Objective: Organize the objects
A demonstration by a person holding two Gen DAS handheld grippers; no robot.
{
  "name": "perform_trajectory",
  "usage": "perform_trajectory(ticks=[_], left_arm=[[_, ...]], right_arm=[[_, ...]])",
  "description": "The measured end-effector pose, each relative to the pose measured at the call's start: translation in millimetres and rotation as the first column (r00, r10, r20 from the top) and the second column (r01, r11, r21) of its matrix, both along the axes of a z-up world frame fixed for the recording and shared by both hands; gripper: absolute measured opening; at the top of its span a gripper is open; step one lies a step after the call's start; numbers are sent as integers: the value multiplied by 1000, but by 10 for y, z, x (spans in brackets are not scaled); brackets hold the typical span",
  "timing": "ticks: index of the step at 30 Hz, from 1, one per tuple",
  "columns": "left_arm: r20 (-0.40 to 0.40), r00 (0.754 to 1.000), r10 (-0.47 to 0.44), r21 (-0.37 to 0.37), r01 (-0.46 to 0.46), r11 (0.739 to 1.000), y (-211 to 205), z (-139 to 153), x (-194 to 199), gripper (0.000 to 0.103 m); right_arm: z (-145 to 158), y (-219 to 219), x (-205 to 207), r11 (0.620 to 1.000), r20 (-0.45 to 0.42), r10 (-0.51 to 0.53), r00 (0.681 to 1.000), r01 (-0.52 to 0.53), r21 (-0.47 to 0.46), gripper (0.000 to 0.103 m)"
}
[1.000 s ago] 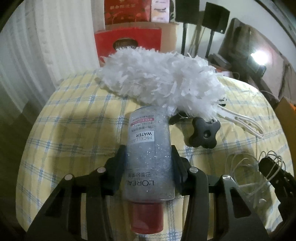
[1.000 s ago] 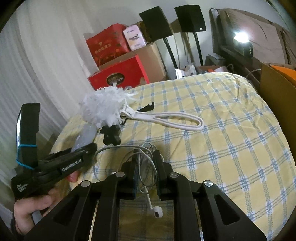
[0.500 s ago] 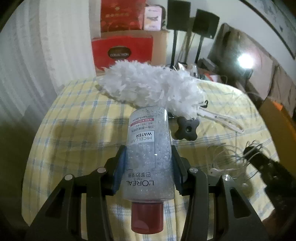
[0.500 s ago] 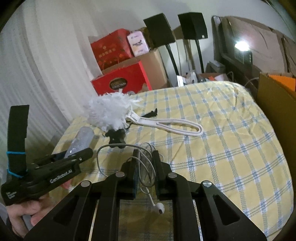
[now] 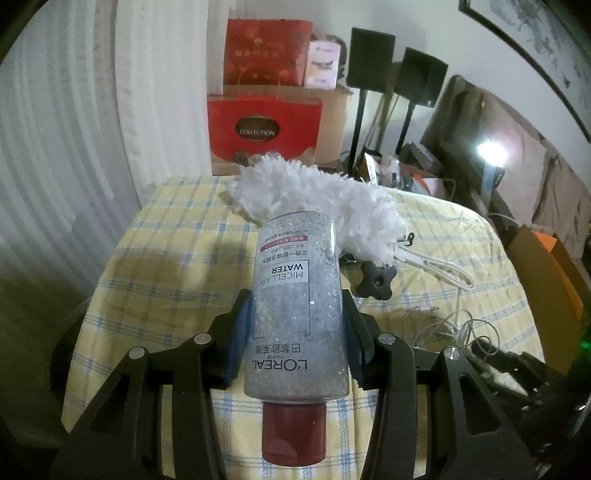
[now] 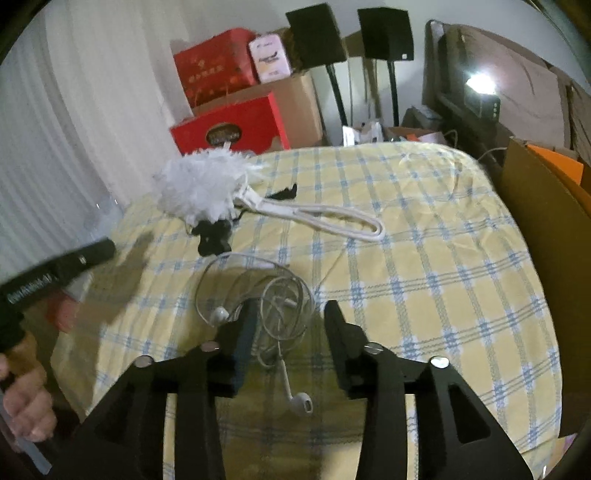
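Observation:
My left gripper is shut on a clear micellar water bottle with a red cap, held lengthwise above the bed. In the right wrist view that left gripper shows blurred at the left edge, a hand below it. The jaws of my right gripper are opening. A tangle of white earphones lies on the sheet between them, and the pads are off the cable. Farther back lie a white fluffy duster and a black star-shaped knob. Both the duster and the knob also show beyond the bottle.
The bed has a yellow and blue plaid sheet. A brown cardboard box stands at its right side. Red gift boxes and two black speakers on stands are behind the bed. A white curtain hangs at the left.
My right gripper's jaws have spread apart and let go of the earphone cable, which now rests on the sheet. My left gripper has risen with the bottle.

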State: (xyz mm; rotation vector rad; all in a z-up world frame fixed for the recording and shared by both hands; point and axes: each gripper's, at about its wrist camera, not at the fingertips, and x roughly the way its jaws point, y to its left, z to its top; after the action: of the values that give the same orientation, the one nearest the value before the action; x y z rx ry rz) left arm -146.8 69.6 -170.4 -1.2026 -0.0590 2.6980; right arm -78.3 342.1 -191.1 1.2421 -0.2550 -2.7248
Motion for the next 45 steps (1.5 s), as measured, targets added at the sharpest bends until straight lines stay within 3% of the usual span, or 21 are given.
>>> perform_trajectory(ticks=[2, 6, 8, 12, 16, 19, 21, 24, 28, 33, 36, 45], left_arm=[[3, 1000, -13, 24, 13, 1000, -12, -16, -13, 43], [11, 1000, -21, 40, 21, 999, -24, -57, -37, 42], [16, 1000, -23, 49, 23, 999, -39, -82, -48, 42], [21, 999, -31, 97, 29, 995, -122, -119, -84, 42], [25, 999, -40, 91, 38, 995, -131, -143, -125, 42], [40, 998, -40, 93, 36, 995, -149, -155, -143, 42], [51, 997, -51, 75, 47, 996, -142, -151, -143, 42], [65, 996, -62, 56, 58, 997, -137, -131, -131, 42], [104, 987, -121, -9, 122, 992, -83, -126, -121, 43], [205, 957, -206, 100, 188, 977, -185, -223, -191, 41], [268, 943, -199, 42, 195, 980, -189, -335, -228, 41], [245, 958, -149, -38, 163, 986, -123, -352, -153, 41]], right_arm=[[-60, -75, -30, 999, 22, 17, 1000, -18, 42, 47], [-145, -244, -79, 971, 25, 21, 999, -26, 240, 53], [-160, -260, -108, 968, 24, 33, 999, -38, 247, 53], [-190, -269, -238, 965, 39, 45, 998, -53, 255, 65], [-211, -273, -339, 971, 46, 50, 998, -60, 232, 68], [-187, -337, -323, 971, 34, 81, 996, -87, 223, 48], [-179, -398, -294, 970, 24, 103, 994, -106, 218, 28], [-183, -441, -262, 973, 13, 118, 993, -118, 198, 12], [-177, -375, -202, 986, 2, 104, 995, -104, 127, 6], [-135, -259, -132, 994, -15, 81, 997, -80, 72, 6], [-77, -218, -89, 996, -35, 71, 997, -68, 64, 6], [-15, -105, -49, 999, -64, 45, 997, -43, 33, 6]])
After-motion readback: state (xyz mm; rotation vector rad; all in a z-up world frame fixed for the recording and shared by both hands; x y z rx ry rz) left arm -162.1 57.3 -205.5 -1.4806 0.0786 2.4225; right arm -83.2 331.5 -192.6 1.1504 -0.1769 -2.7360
